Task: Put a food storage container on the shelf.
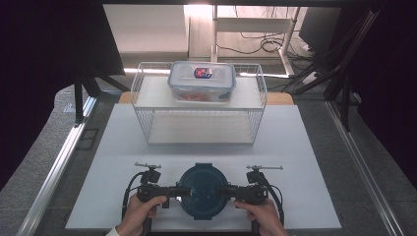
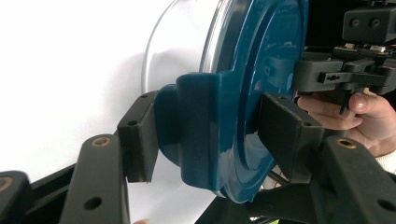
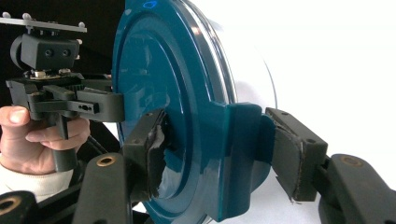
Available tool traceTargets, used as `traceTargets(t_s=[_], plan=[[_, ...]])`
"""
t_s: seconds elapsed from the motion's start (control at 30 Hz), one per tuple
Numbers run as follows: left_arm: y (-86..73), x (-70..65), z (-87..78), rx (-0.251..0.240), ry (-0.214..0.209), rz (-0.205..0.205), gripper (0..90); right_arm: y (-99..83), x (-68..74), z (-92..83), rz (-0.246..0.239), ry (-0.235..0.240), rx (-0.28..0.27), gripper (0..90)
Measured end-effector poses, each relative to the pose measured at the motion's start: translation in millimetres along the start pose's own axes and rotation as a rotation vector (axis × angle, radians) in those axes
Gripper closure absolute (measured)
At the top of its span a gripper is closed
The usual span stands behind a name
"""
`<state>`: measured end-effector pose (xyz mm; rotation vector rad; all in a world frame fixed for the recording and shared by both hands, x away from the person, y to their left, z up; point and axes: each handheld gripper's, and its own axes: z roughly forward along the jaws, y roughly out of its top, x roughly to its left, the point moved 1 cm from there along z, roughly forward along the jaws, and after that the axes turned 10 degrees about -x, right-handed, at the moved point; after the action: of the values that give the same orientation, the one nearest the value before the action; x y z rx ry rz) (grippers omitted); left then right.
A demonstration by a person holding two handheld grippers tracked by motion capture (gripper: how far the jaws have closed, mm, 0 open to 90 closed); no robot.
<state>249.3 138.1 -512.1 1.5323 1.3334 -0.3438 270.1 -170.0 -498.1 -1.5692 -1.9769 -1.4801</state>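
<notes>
On the white counter [image 1: 295, 147], both grippers clamp the round blue-lidded container [image 1: 201, 191] by its side latches: left gripper [image 1: 183, 191], right gripper [image 1: 222, 191]. It looks rigid, smooth, likely slippery.

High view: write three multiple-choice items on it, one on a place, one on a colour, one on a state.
1. Where is the rectangular box?
A) on the wire rack, upper shelf
B) on its lower shelf
C) on the white board

2. What colour is the lid of the round container?
A) red
B) dark blue
C) yellow

3. How is the round container held?
A) nothing touches it
B) one bare hand lifts it
C) left hand-held gripper and right hand-held gripper each clamp a side clip

Key: A, it rests on the top shelf; B, the lid shows dark blue; C, pads press both clips.
</notes>
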Motion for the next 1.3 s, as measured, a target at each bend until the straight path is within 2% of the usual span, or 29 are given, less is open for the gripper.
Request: traceTargets(t_s=[0.17, 0.43, 0.83, 1.3], plan=[[1.9, -5.1, -3.1, -0.014, -0.006, 0.038, 41.0, 2.4, 4.3, -3.7, -0.037, 0.002, -0.012, 40.2], [7.5, -12.4, -6.6, -0.028, -0.015, 0.073, 41.2, 8.3, 11.6, -9.7, -0.074, 0.008, -0.033, 40.2], [31.2, -24.4, -10.5, -0.039, -0.011, 0.121, 41.3, 31.0, 19.2, -13.5, -0.115, 0.019, -0.052, 40.2], [52.1, -36.4, -20.0, -0.067, -0.021, 0.156, 41.3, 52.8, 35.9, -18.8, -0.16, 0.02, -0.085, 40.3]])
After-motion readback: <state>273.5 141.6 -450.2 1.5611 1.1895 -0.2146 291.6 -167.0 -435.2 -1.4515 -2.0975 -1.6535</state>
